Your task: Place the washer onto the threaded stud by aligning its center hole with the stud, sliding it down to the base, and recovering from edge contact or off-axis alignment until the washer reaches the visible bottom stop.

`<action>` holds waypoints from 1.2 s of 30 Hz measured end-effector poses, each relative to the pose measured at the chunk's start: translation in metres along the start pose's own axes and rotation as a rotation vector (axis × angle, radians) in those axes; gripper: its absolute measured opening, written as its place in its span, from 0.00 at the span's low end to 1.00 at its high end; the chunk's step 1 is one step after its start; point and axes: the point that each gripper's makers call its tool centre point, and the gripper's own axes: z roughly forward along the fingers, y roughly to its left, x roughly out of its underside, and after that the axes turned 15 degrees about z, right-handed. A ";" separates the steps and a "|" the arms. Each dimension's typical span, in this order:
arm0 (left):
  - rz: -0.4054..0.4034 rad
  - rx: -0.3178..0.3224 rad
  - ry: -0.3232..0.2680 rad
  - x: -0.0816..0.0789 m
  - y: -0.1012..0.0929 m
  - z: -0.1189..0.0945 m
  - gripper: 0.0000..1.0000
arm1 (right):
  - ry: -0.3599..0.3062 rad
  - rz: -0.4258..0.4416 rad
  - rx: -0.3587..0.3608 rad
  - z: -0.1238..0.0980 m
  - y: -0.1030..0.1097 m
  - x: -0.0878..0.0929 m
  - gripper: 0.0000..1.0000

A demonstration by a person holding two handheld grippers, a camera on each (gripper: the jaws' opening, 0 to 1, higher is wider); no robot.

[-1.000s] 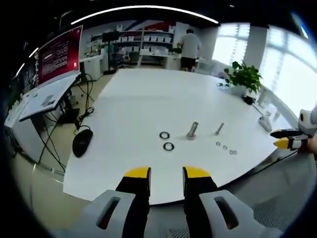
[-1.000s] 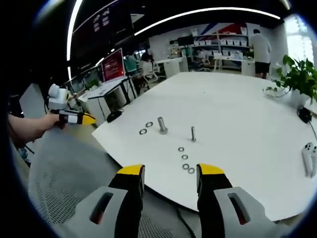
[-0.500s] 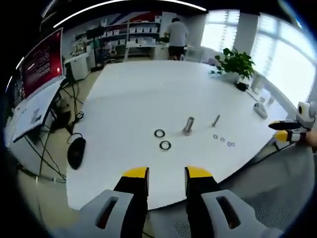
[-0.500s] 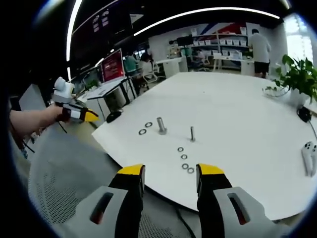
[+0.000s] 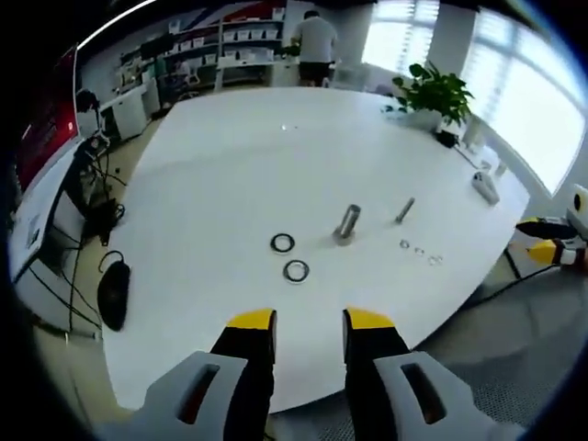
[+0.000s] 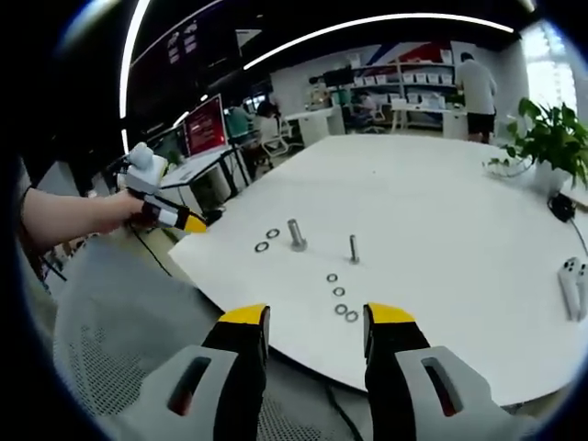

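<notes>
Two large dark washers [image 5: 282,243] [image 5: 296,271] lie flat on the white table [image 5: 239,165], just left of a thick upright threaded stud [image 5: 346,223]. A thinner stud [image 5: 404,210] stands to its right, with several small washers [image 5: 420,249] in a row beside it. My left gripper [image 5: 310,322] is open and empty, short of the table's near edge. My right gripper [image 6: 317,317] is open and empty too, off the table edge. From there I see the thick stud [image 6: 296,233], thin stud [image 6: 353,248], large washers [image 6: 262,246] and small washers [image 6: 339,291]. A hand holds the left gripper [image 6: 170,213].
A black mouse [image 5: 114,294] lies on a lower desk at left. A potted plant [image 5: 432,92] and a white controller [image 6: 574,285] sit near the table's far side. A mesh chair [image 6: 119,340] is below the table edge. A person [image 5: 319,41] stands by distant shelves.
The left gripper has risen and moved toward the table; its view now looks down more on the washers and studs. The right gripper has barely moved.
</notes>
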 end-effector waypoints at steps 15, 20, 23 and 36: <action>0.005 0.047 0.069 -0.004 0.006 0.045 0.28 | 0.002 0.019 0.017 0.000 -0.004 0.001 0.43; 0.022 0.061 0.100 -0.003 0.009 0.061 0.29 | 0.000 0.026 0.019 -0.001 -0.004 0.001 0.44; 0.011 0.068 0.119 -0.001 0.007 0.073 0.29 | -0.004 0.035 0.022 -0.001 -0.005 0.001 0.44; 0.120 0.069 0.226 0.003 0.014 0.108 0.31 | -0.014 0.050 0.025 -0.002 -0.008 -0.001 0.42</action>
